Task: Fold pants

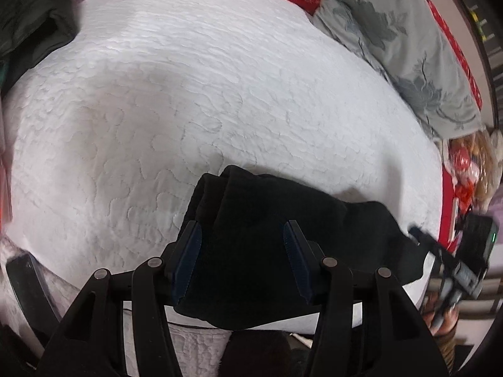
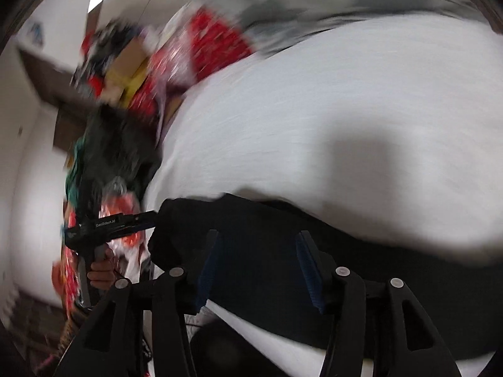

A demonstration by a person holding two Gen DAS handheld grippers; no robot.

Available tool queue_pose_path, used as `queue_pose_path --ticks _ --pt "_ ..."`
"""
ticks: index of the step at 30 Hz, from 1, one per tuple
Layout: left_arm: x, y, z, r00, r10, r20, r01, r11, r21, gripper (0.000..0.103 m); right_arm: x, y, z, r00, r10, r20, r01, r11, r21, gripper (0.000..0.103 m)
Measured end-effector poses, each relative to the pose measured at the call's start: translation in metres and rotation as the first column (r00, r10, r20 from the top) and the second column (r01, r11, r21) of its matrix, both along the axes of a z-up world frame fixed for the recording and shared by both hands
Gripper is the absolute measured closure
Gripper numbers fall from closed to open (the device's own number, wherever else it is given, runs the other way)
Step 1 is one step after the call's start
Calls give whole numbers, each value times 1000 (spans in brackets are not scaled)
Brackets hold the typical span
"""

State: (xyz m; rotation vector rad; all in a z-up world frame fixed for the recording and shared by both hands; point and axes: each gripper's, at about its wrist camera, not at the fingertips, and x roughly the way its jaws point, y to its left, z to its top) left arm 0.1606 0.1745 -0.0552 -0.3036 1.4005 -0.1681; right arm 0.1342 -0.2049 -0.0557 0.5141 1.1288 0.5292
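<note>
Nearest the cameras, the left gripper point(image 1: 242, 251) and right gripper point(image 2: 259, 264) are hovering with jaws parted and nothing between the pads, over the black pants point(image 1: 267, 220). The pants are lying in a compact folded bundle at the near edge of the white quilted bedspread point(image 1: 188, 94), so the folding looks essentially done. Farther off, a grey floral pillow point(image 1: 393, 40) is resting untouched.

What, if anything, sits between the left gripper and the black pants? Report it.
Nothing visible does. The left gripper hangs right over the folded black pants on the white quilt, its jaws apart and nothing between them and the cloth.
</note>
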Motion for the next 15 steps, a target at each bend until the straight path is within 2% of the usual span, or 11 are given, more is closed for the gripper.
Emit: queue_pose_path --ticks 3,7,11,12,13,14,15 --pt "4 -4 -3 999 -38 -9 38 999 4 50 30 38 -7 996 85 6 -85 995 -61 50" --pt "8 -10 -5 996 -90 -7 90 996 -22 50 55 65 -24 985 168 -46 -172 979 -112 47" --pt "8 -23 -10 990 -137 8 137 990 35 51 63 79 -38 967 241 -75 -251 955 -157 47" --pt "6 -25 -9 990 -139 19 138 988 63 63 63 82 -39 966 252 -66 -260 949 -177 52" --pt "6 -30 -10 990 -138 21 135 986 103 74 62 86 -39 962 270 -49 -274 940 -202 63" --pt "5 -30 -10 991 -135 17 132 983 131 80 60 89 -39 957 288 -37 -289 931 -223 72" --pt "5 -31 -9 992 -125 15 121 982 146 80 61 92 -38 954 298 -36 -298 924 -241 91"
